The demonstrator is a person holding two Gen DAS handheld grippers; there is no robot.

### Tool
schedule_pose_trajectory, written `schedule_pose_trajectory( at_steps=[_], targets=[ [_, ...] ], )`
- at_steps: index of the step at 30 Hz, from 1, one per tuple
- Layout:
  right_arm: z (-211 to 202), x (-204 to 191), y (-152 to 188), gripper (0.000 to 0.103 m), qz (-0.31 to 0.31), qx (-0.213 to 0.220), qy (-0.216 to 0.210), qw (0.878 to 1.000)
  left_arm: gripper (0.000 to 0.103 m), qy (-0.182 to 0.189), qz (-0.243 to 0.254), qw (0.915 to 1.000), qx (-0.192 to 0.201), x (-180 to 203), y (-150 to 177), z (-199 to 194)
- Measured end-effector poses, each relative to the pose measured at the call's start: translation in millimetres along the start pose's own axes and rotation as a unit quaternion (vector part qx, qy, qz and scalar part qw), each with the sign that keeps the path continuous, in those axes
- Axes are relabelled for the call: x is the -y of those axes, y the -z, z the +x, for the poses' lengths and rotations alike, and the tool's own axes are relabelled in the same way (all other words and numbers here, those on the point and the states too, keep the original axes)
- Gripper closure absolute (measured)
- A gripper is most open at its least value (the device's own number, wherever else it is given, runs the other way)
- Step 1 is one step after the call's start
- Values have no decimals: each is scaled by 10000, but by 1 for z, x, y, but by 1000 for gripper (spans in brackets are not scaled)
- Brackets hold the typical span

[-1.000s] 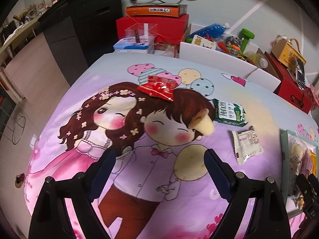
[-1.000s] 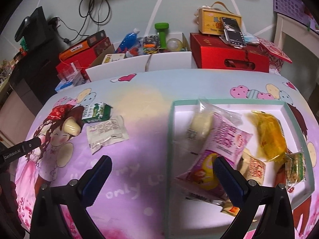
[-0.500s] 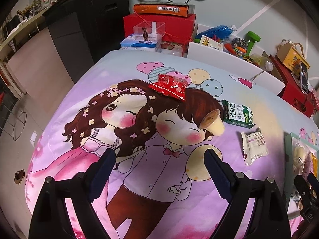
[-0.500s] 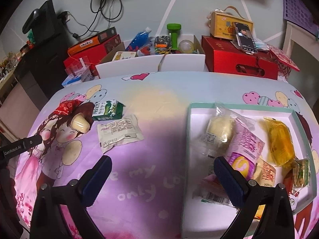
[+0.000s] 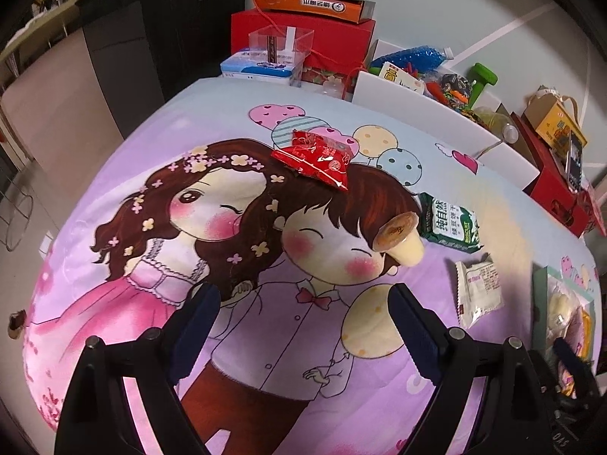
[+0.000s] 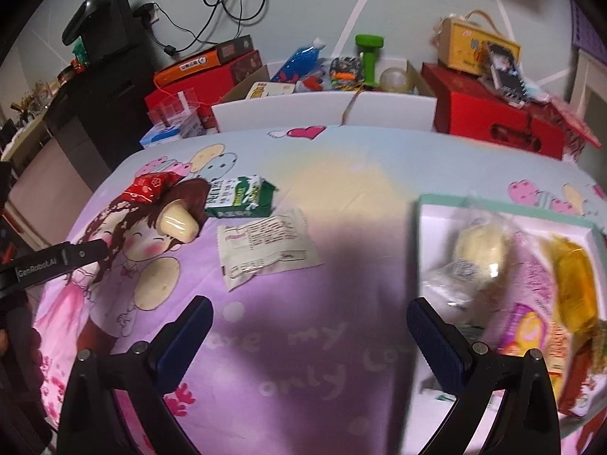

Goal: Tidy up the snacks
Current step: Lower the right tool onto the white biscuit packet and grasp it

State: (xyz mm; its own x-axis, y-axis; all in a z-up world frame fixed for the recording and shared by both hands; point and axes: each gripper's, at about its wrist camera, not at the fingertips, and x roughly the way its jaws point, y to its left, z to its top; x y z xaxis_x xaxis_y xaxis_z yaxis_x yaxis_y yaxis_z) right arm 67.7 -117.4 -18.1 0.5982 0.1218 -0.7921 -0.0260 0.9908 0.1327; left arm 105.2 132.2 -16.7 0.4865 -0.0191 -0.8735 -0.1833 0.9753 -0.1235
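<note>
Purple cartoon-print bedsheet (image 5: 265, 341), cluttered boxes (image 6: 493, 121) behind

"GenRobot.AI" on the black tool arm (image 6: 49, 265); "my", "only" on the printed cloth (image 6: 303, 360)

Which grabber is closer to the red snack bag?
Left. The left gripper hovers open just in front of the red snack bag. The right gripper is farther off to the side, next to the snack tray.
</note>
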Motion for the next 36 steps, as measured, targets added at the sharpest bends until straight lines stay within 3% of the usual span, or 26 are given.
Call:
schedule_pose_trajectory(
  at_steps=[14, 36],
  targets=[
    [43, -13, -7, 0, 11, -381, -259, 9989, 13, 841, 106, 9964, 34, 29, -17, 29],
    [90, -32, -24, 0, -420, -440, -70, 9981, 15, 925, 493, 9945, 2, 58, -29, 65]
  ],
)
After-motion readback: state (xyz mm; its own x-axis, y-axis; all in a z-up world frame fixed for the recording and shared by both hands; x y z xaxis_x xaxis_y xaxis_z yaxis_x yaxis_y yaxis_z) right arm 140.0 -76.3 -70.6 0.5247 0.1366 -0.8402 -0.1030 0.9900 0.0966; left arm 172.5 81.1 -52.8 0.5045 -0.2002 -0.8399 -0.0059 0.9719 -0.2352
